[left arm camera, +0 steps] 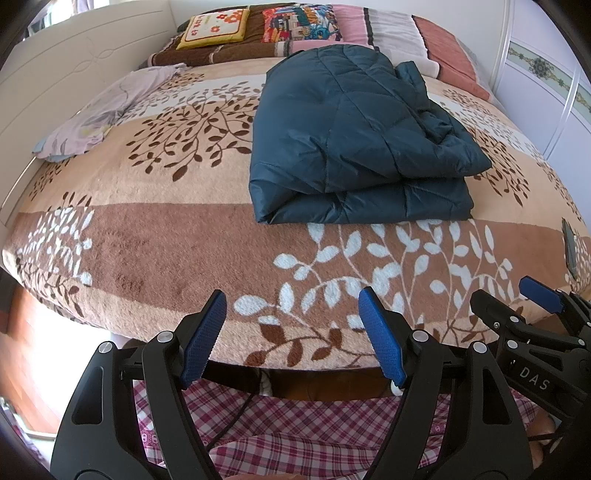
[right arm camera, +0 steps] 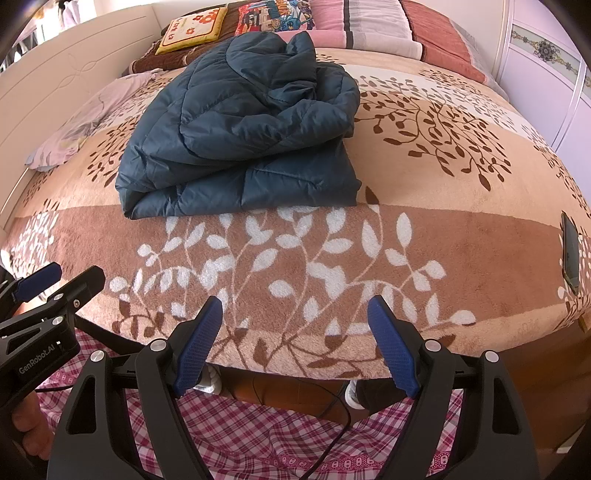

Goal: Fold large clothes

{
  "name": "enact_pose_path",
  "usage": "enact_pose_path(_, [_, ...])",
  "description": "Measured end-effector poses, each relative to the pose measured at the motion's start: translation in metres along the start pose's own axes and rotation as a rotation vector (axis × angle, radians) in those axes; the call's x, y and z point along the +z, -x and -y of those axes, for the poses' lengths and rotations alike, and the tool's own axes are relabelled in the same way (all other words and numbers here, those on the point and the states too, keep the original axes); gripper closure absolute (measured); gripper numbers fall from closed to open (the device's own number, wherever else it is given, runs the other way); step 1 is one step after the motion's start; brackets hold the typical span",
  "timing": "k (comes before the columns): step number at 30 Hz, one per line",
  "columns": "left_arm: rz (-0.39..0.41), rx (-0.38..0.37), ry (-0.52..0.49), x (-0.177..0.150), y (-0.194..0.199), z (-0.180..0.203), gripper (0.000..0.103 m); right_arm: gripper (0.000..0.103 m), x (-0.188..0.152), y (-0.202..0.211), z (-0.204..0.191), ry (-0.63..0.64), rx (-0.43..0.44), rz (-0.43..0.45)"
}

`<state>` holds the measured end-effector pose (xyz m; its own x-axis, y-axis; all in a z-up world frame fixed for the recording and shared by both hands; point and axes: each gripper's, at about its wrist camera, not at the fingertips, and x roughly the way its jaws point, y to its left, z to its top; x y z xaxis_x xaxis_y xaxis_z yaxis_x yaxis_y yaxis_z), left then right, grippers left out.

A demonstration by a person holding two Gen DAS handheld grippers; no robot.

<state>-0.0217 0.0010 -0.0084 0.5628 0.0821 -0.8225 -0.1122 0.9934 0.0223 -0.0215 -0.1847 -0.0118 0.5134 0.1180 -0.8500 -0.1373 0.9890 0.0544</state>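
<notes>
Folded jacket (left arm camera: 354, 140) on the bed (left arm camera: 155, 236), cushions (left arm camera: 214, 27) behind, phone (right arm camera: 570, 251) far right.

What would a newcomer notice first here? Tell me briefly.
The dark teal puffer jacket, folded into a thick bundle mid-bed on the brown leaf-patterned blanket. Nearer the camera, the left gripper and right gripper hang open and empty at the bed's near edge.
</notes>
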Motion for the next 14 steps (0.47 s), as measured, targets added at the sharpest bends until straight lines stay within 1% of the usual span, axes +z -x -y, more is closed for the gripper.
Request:
enact_pose_path(6, [0.006, -0.008, -0.003, 0.0005, 0.0003, -0.0009, 0.029, 0.024, -0.0001, 0.0001, 0.0000, -0.001, 0.000, 0.000])
enact_pose_path(14, [-0.005, -0.010, -0.006, -0.0011, -0.0025, -0.0030, 0.029, 0.024, 0.0003, 0.0002, 0.0007, 0.001, 0.001, 0.000])
